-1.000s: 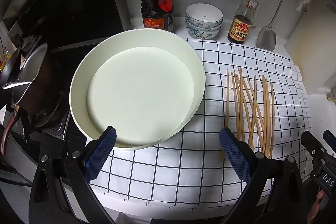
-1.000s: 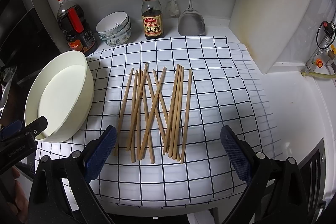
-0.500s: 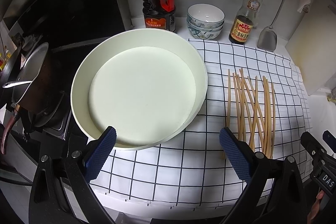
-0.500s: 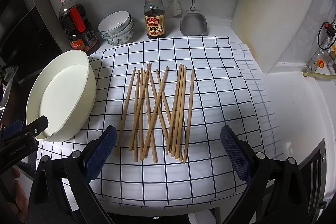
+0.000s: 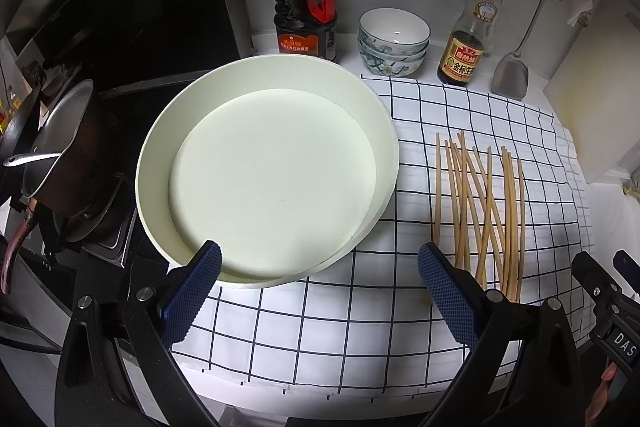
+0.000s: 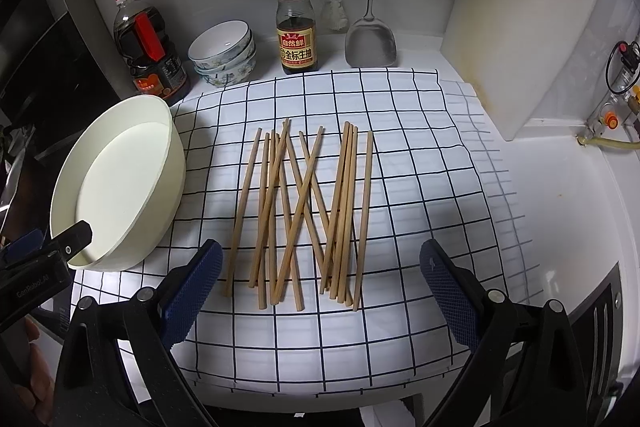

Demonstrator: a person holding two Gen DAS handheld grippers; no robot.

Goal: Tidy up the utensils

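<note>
The chopsticks (image 6: 304, 211) lay in a loose, crossed pile near the middle of the checked cloth (image 6: 420, 147), with the empty cream bowl (image 6: 168, 163) just left of them at the cloth's edge, and nothing had yet been picked up. The step in hand looked like the first grasp, most likely by the right gripper (image 6: 320, 291), which hung just short of the near ends of the sticks with its jaws spread wide and nothing between them. To do it well, I judged it should close across a few sticks near their near ends or middle, where they bunched closest, rather than try to span the whole fan. The straighter group on the right of the pile seemed the easiest start, since the crossed ones on the left would likely drag their neighbours. The pads would have to come down low to the cloth, and a slow close might keep the round sticks from rolling out or the cloth from bunching. The left gripper (image 5: 320, 295) was likewise wide open and empty, its left finger (image 5: 192, 291) in line with the bowl's near rim, though whether it touched I could not tell. It seemed placed to steady the bowl, apparently the sticks' destination, which sat partly off the cloth beside the stove's pan (image 5: 60, 155).
</note>
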